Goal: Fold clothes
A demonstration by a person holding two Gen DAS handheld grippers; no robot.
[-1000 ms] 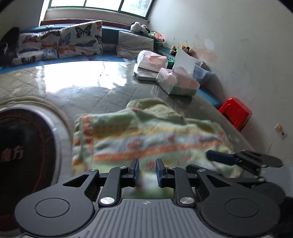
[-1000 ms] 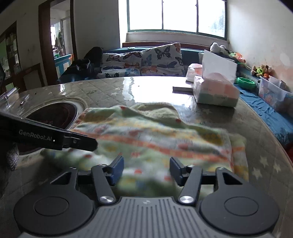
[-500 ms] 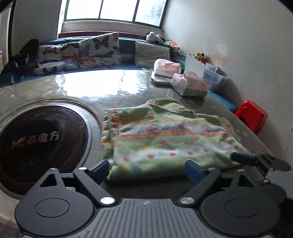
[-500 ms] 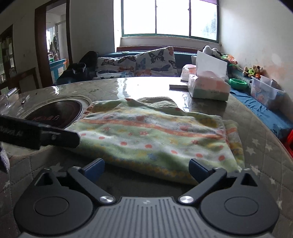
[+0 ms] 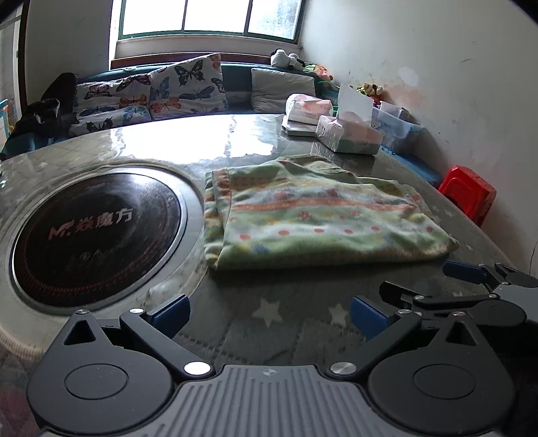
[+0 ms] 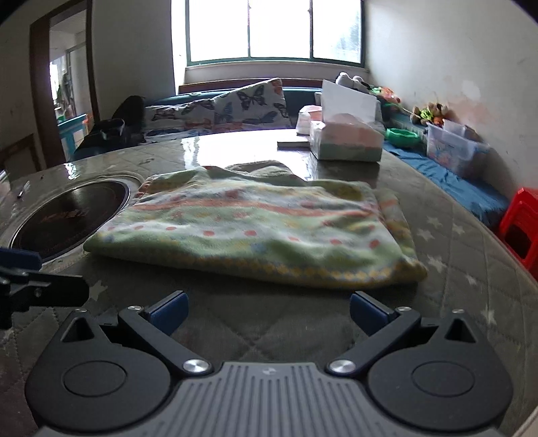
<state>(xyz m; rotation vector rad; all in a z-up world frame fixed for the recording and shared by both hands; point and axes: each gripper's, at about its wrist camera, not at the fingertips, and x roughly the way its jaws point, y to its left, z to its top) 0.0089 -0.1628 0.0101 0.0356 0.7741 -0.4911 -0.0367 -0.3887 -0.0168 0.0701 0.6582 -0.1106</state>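
Garment (image 5: 316, 215): a green fleece piece with orange stripes and red dots lay folded flat on the table (image 5: 289, 322), in the middle of both views; its near edge was a fold, and stacked layer edges showed at its left end in the left wrist view.
Left gripper (image 5: 269, 316): at the bottom of its own view, above bare table just short of the garment's near edge; its jaws had just been opening and stood wide, with nothing between the blue pads (image 5: 171, 314).
Right gripper (image 6: 267, 311): at the bottom of its own view, also just short of the garment (image 6: 255, 232); its jaws had just been opening and stood wide, pads (image 6: 364, 311) clear of the cloth, nothing between them.
Grippers together: the right gripper showed at the lower right edge of the left wrist view (image 5: 477, 289); the left one showed at the left edge of the right wrist view (image 6: 30, 282).
Cooktop (image 5: 94, 232): a round black glass plate with white lettering was set into the table, left of the garment and near its left end.
Tissue box (image 5: 349, 134): stood on the table beyond the garment, upper right, apart from it, with a second pack (image 5: 307, 107) behind it.
Cushions (image 5: 151, 94): butterfly-print, along a bench under the window (image 5: 208, 16) at the top of the frame.
Stool (image 5: 467, 193): red, beside the table at the right edge, by the wall.
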